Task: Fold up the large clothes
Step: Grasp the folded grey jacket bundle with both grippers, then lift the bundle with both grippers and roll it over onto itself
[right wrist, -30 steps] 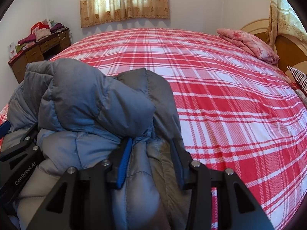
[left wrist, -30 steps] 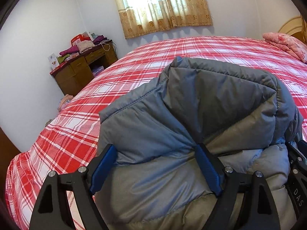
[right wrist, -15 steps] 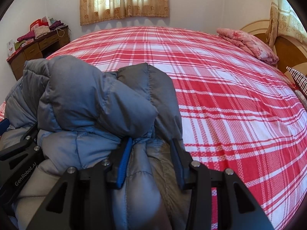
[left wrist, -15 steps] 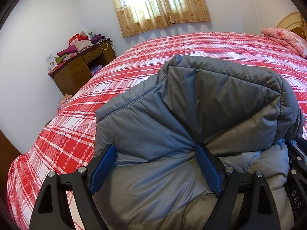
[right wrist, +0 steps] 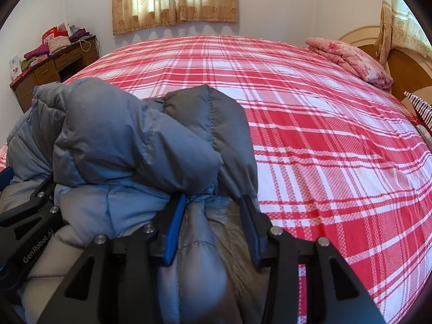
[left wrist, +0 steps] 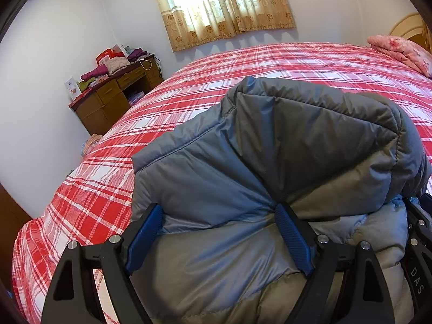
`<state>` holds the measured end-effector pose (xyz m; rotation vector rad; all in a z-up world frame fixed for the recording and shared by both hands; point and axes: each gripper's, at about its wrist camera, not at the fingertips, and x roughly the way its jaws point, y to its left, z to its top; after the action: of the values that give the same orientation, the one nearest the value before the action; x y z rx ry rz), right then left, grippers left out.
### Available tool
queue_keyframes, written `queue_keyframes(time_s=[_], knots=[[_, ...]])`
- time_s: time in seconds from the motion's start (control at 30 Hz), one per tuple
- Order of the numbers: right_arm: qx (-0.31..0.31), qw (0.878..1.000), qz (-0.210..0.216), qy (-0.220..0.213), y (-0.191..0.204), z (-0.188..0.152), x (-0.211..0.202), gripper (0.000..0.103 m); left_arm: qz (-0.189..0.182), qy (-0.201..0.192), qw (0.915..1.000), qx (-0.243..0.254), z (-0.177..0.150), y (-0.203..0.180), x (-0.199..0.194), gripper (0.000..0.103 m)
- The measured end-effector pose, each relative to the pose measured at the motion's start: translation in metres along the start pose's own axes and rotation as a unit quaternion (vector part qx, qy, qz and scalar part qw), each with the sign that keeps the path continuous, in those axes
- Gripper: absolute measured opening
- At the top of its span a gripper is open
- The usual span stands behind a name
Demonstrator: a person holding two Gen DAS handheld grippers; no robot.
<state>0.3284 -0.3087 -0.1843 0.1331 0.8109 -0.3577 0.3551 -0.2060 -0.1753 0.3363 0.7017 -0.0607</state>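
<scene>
A bulky grey-blue puffer jacket (left wrist: 283,148) is folded into a thick bundle above the red plaid bed (left wrist: 216,81). My left gripper (left wrist: 218,213) is shut on the bundle's left part, its blue pads (left wrist: 293,239) pressed into the padding. My right gripper (right wrist: 213,202) is shut on the bundle's right part, the jacket (right wrist: 129,140) bulging over its fingers. The left gripper's black body (right wrist: 29,216) shows at the left edge of the right wrist view. The jacket's underside is hidden.
The plaid bed (right wrist: 324,135) stretches ahead and right. A pink folded quilt (right wrist: 351,59) lies by the wooden headboard (right wrist: 405,75). A brown desk (left wrist: 113,102) piled with clothes stands at the far left wall. Curtains (left wrist: 224,5) hang over the window.
Both grippers have carried the jacket bundle slightly forward over the bed; the grips are unchanged.
</scene>
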Motion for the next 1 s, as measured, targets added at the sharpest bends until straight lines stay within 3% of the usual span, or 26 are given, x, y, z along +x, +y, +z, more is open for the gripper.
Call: queue_keyframes(time_s=[0.73, 0.87, 0.93, 0.97, 1.0], knots=[[0.023, 0.999, 0.026, -0.002, -0.007, -0.003, 0.003, 0.046, 0.008, 0.0, 0.9999, 0.009, 0.0, -0.002, -0.001, 0.087], [0.044, 0.997, 0.058, 0.002, -0.018, -0.002, 0.001, 0.047, -0.012, 0.013, 0.9998, 0.009, 0.004, 0.005, -0.007, 0.087], [0.062, 0.995, 0.077, 0.009, -0.032, -0.001, -0.006, 0.057, -0.056, 0.014, 0.9983, -0.009, 0.001, 0.028, -0.025, 0.086], [0.071, 0.995, 0.076, 0.004, -0.039, -0.003, -0.011, 0.071, -0.068, 0.006, 0.9975, -0.015, -0.002, 0.039, -0.033, 0.086], [0.08, 0.993, 0.082, -0.004, -0.045, -0.006, -0.018, 0.075, -0.073, 0.001, 0.9972, -0.015, -0.006, 0.049, -0.04, 0.086]])
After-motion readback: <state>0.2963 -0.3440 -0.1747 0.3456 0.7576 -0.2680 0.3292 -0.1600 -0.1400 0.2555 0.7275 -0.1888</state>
